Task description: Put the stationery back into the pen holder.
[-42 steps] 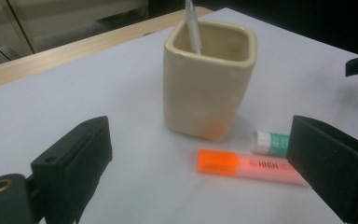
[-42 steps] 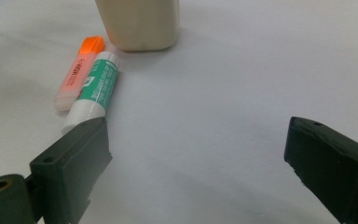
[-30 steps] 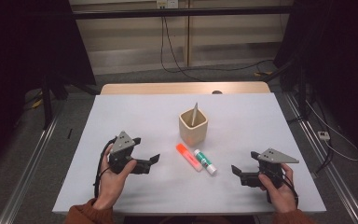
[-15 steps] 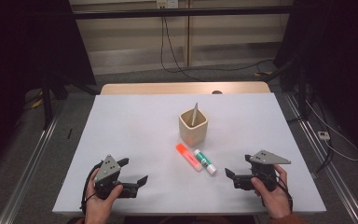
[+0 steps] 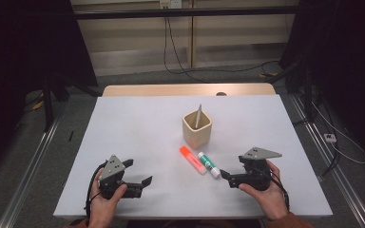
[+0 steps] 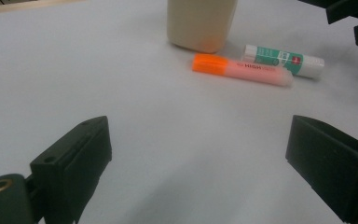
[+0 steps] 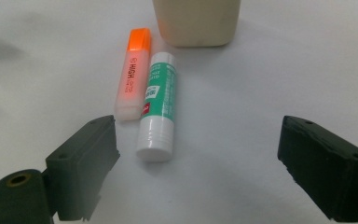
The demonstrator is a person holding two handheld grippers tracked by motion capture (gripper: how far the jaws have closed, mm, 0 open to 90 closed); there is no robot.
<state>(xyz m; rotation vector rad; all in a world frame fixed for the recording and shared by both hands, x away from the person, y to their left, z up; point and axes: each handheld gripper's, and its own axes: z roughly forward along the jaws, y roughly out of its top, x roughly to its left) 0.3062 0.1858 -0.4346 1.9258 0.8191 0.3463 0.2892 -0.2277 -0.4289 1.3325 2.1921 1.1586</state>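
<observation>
Two grippers: right gripper (image 7: 196,172) open near one glue stick (image 7: 158,105), one highlighter (image 7: 133,74), one cup (image 5: 197,128).

The bench (image 5: 138,128) wore a smooth, matt white covering, and a strip of pale bare wood (image 5: 185,90) showed along its far edge near the middle top of the frame. The cup (image 5: 197,129) at centre looked like matt cream plastic or glazed ware; which one could not be told. The highlighter (image 7: 133,74) had a translucent, slightly frosted orange plastic body with a brighter, glossier cap. Beside it, the glue stick (image 7: 159,105) was smooth white plastic with a green printed paper label. The left claw (image 6: 196,158) and the right claw (image 7: 198,163) had dull black plastic jaws, faintly grainy, each with a small brass-coloured metal insert at the lower left.
</observation>
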